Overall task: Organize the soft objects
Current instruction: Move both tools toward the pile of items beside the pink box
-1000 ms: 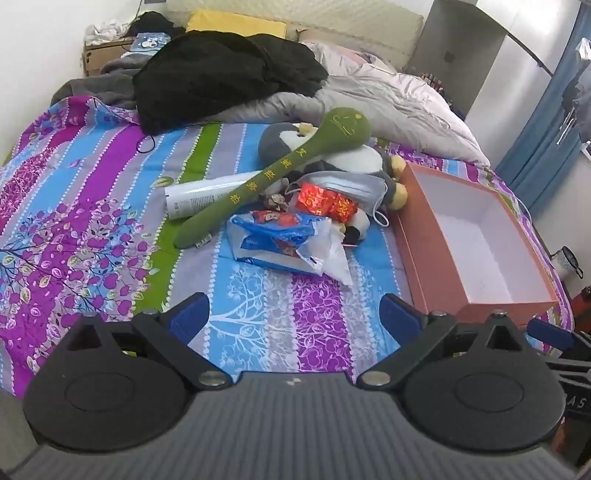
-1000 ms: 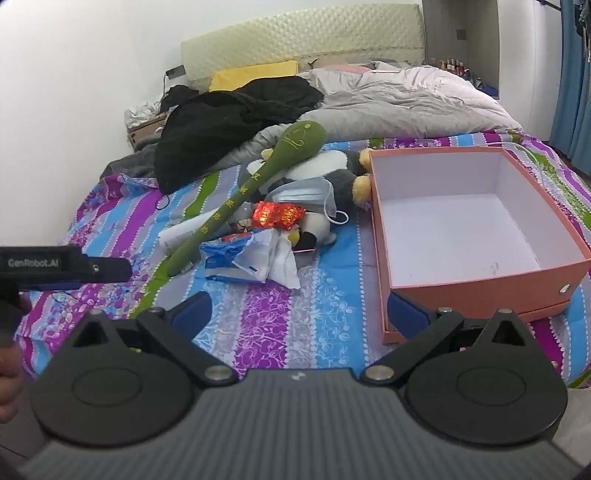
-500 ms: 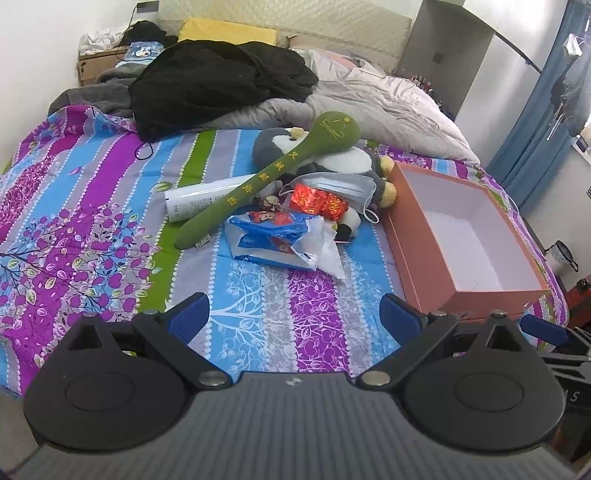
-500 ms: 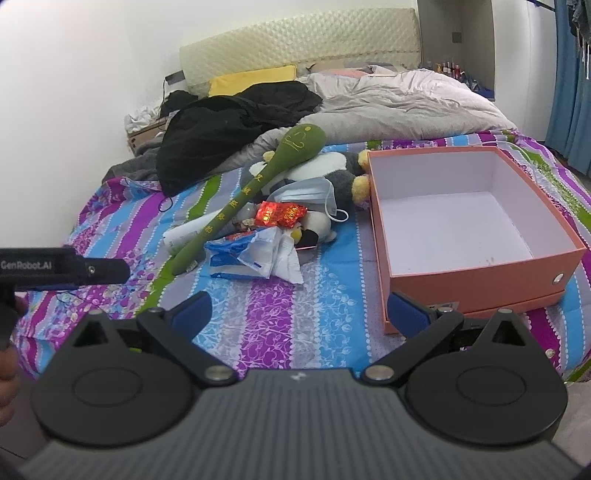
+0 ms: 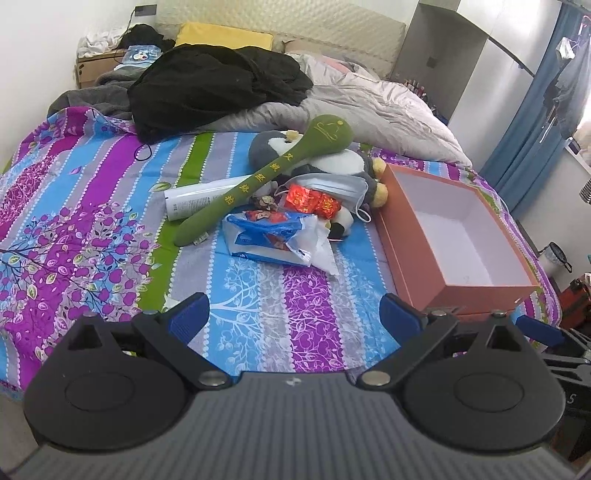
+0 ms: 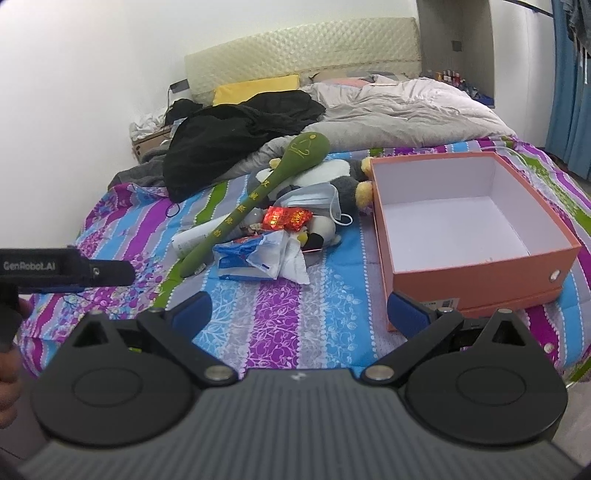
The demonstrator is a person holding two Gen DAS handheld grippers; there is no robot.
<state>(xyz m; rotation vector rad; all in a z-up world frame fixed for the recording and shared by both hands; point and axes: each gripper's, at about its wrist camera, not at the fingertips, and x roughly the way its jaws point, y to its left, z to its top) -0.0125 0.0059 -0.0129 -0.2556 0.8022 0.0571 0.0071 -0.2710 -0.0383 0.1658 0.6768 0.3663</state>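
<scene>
Both the left gripper (image 5: 293,314) and right gripper (image 6: 299,308) gape wide at lower frame, the orange box (image 6: 480,275) right of the toy pile (image 6: 280,221).

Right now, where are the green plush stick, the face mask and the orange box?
green plush stick (image 5: 258,181): left wrist view, middle of its shaft.
face mask (image 5: 340,184): left wrist view, on its pleated front.
orange box (image 6: 476,273): right wrist view, its near outer wall.

A black garment (image 5: 218,85) is lying heaped far ahead of the tool, spilling onto a grey duvet (image 5: 369,107) that is stretching off to the right. A yellow pillow (image 5: 223,35) is leaning against the padded headboard (image 6: 303,55) beyond them. Blue curtains (image 5: 532,136) are hanging far right.
</scene>
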